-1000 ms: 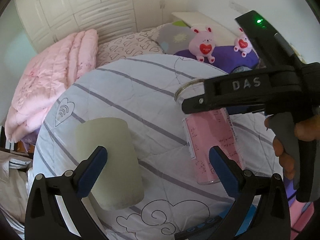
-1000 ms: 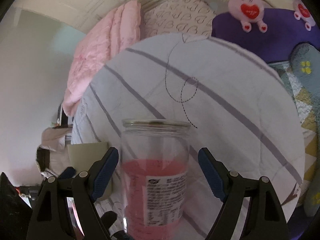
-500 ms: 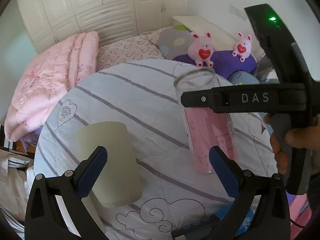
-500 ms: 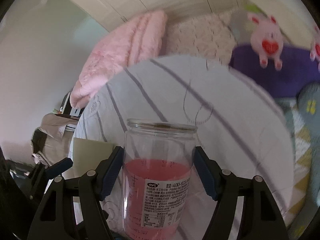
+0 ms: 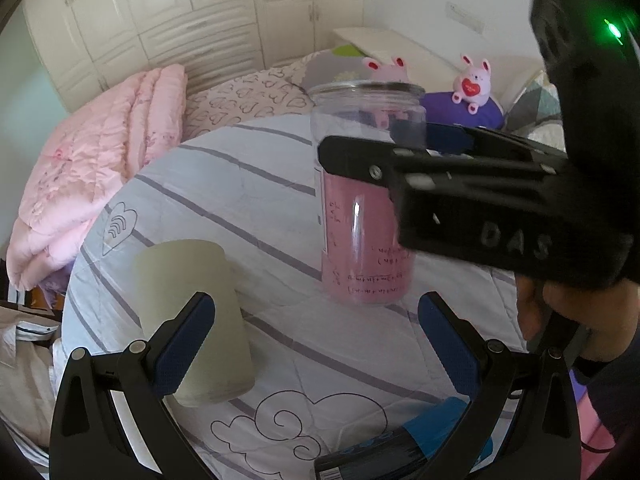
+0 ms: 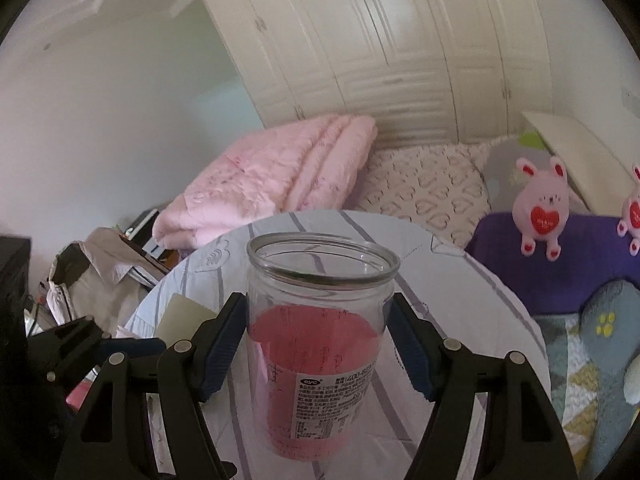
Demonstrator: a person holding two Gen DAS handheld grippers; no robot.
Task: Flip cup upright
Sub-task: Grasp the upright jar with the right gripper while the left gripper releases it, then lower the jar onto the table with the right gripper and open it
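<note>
A clear jar-like cup with a pink label (image 5: 366,216) stands upright, mouth up, on the round table with a striped white cloth (image 5: 248,184). My right gripper (image 6: 316,350) is shut on this cup (image 6: 320,344), its blue pads pressed on both sides at mid-height. In the left wrist view the right gripper's black body (image 5: 460,196) crosses in front of the cup. A pale green cup (image 5: 192,320) stands upside down at the table's left. My left gripper (image 5: 316,344) is open and empty, its left pad in front of the green cup.
A blue and black object (image 5: 404,452) lies at the table's near edge. Behind the table is a bed with a folded pink quilt (image 5: 96,168), a heart-print pillow (image 6: 428,196) and pink plush rabbits (image 6: 542,208). Clothes (image 6: 96,276) are piled at the left.
My right gripper closed on the pink-label cup and swung from tilted to level, with the cup now standing upright on the table. The left gripper stayed open and hardly moved.
</note>
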